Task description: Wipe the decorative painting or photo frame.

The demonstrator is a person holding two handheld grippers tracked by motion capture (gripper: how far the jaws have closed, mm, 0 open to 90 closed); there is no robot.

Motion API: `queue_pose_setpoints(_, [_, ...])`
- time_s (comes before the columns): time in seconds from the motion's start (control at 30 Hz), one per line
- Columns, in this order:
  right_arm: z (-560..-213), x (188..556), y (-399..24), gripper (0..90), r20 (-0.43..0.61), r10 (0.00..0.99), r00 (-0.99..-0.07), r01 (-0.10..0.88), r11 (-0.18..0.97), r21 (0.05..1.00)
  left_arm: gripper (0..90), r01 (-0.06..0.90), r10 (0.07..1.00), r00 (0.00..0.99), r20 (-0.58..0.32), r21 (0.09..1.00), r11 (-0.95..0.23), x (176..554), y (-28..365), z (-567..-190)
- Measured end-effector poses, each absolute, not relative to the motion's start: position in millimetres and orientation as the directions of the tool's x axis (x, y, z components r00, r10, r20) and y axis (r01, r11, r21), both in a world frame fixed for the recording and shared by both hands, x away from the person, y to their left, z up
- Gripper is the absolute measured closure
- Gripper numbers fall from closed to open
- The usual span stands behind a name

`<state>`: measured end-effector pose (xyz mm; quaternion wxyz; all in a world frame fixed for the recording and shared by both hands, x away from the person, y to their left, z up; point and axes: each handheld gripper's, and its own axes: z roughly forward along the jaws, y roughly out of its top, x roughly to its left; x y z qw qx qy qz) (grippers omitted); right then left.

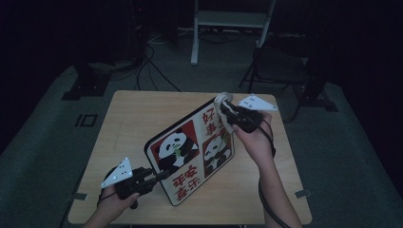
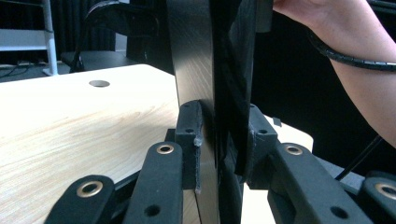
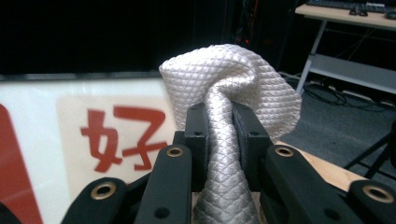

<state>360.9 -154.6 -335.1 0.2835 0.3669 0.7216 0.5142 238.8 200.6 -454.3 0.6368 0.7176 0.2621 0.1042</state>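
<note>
We see a white rectangular board printed with pandas and red characters (image 1: 192, 154) tilted up off the pale wooden table (image 1: 128, 123). Our left gripper (image 1: 161, 175) clamps the board's near corner. Our right gripper (image 1: 227, 110), raised at the board's far corner, pinches a white quilted cloth (image 3: 231, 93).

High view overhead, looking down on the table (image 1: 142, 114), gripper views in close — both share the panda board (image 1: 192, 154).

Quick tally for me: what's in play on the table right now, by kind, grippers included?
Panda picture boards: 1, the panda board, tilted up off the wooden table
Cloths: 1, the white quilted cloth
Grippers: 2, the left gripper clamped on the board's edge, the right gripper pinching the cloth
Total: 4
</note>
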Motion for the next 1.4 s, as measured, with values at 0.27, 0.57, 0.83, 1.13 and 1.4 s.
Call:
queue_pose_setpoints(0.27, [-353,362,-154,77.9,-0.033,0.826,-0.563,0.266,0.219,0.939,72.8,0.244,0.507,0.842,-0.183,0.968,-0.055,239,201,-455])
queue_pose_setpoints(0.57, [-371,360,-158,78.0,-0.024,0.827,-0.562,0.297,0.23,0.927,72.7,0.245,0.507,0.842,-0.184,0.968,-0.056,239,201,-455])
queue_pose_setpoints(0.83, [-385,359,-161,78.0,-0.028,0.83,-0.558,0.322,0.247,0.914,72.3,0.244,0.505,0.843,-0.184,0.968,-0.053,238,200,-455])
queue_pose_setpoints(1.13, [-404,358,-167,78.0,-0.005,0.83,-0.557,0.37,0.254,0.894,72.3,0.246,0.505,0.843,-0.186,0.968,-0.054,238,200,-455])
queue_pose_setpoints(1.4, [-421,357,-172,78.1,0.004,0.836,-0.548,0.402,0.259,0.878,72.2,0.243,0.507,0.842,-0.183,0.968,-0.055,238,199,-455])
